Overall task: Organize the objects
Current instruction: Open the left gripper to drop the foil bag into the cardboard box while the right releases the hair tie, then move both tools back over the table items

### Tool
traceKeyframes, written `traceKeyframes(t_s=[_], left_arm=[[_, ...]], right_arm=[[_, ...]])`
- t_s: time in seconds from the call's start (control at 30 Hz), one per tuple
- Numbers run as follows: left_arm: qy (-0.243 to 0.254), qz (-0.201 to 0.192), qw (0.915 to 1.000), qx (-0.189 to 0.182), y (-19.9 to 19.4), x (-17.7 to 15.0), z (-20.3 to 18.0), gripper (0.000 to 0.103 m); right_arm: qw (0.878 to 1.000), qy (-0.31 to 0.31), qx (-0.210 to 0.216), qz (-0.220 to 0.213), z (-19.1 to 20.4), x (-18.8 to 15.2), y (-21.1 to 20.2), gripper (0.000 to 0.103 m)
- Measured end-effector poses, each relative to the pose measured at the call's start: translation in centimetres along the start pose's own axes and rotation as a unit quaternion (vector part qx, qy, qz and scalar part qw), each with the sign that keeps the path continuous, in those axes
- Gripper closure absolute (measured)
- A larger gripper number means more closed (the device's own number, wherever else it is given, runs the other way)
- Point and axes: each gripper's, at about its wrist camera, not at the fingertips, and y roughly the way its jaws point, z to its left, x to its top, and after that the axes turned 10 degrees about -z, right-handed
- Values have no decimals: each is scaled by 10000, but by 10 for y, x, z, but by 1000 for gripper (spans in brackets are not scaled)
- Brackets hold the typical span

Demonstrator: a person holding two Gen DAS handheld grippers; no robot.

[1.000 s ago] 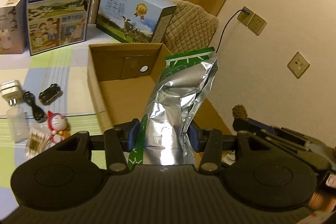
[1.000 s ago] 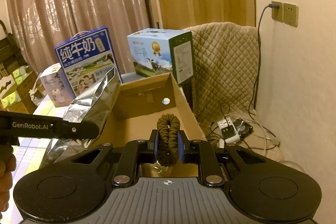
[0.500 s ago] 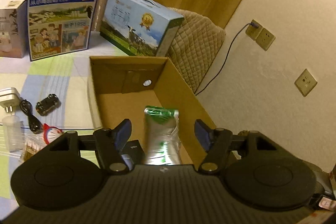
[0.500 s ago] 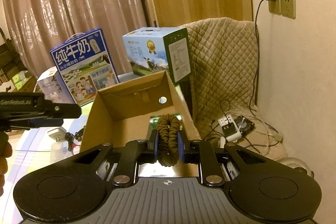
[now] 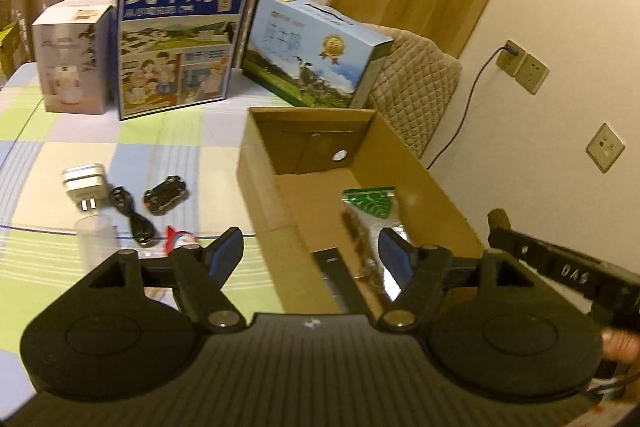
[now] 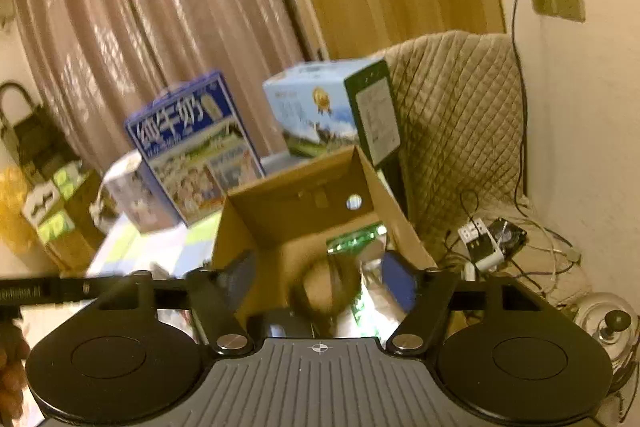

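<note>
My left gripper [image 5: 310,247] stands open above the near left corner of the cardboard box [image 5: 260,195], its jaws still opening with nothing between them. The silver bag with a green top [image 5: 372,211] lies flat inside the box, beside a black item [image 5: 332,263]. My right gripper [image 6: 320,273] hovers over the box [image 6: 304,211] with its jaws opening. A brown hair ring [image 6: 347,281] shows blurred and loose between them, touching neither pad. The bag [image 6: 372,279] lies just beyond it. A right gripper finger [image 5: 560,269] reaches in from the right.
On the checked tablecloth left of the box lie a white charger [image 5: 86,183], a black cable [image 5: 132,211], a toy car [image 5: 166,193] and a clear cup [image 5: 94,239]. Two milk cartons [image 5: 180,43] [image 5: 312,63] and a white box [image 5: 70,63] stand behind. A quilted chair [image 5: 416,87] is at the right.
The left gripper let go of the silver bag, which dropped flat into the box, and drew back leftward. The right gripper opened off the brown hair ring.
</note>
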Motion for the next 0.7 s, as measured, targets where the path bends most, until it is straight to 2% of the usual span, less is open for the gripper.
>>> traceKeyframes(t_s=[0.17,0.33,0.47,0.7], left_arm=[[58,-36,9999,115,-14,-1,16,23],[31,-77,9995,317,-32,-7,41,21],[100,-116,9987,489,-49,-12,60,17],[233,-108,9940,1060,-80,-30,108,12]], right_arm=[[9999,-73,-62,-126,7,3,-14,35],[9997,-125,-129,-154,18,4,-30,35],[9995,-228,48,-234,42,-1,-41,35],[9967,-599,487,-261,104,-27,-35,35]])
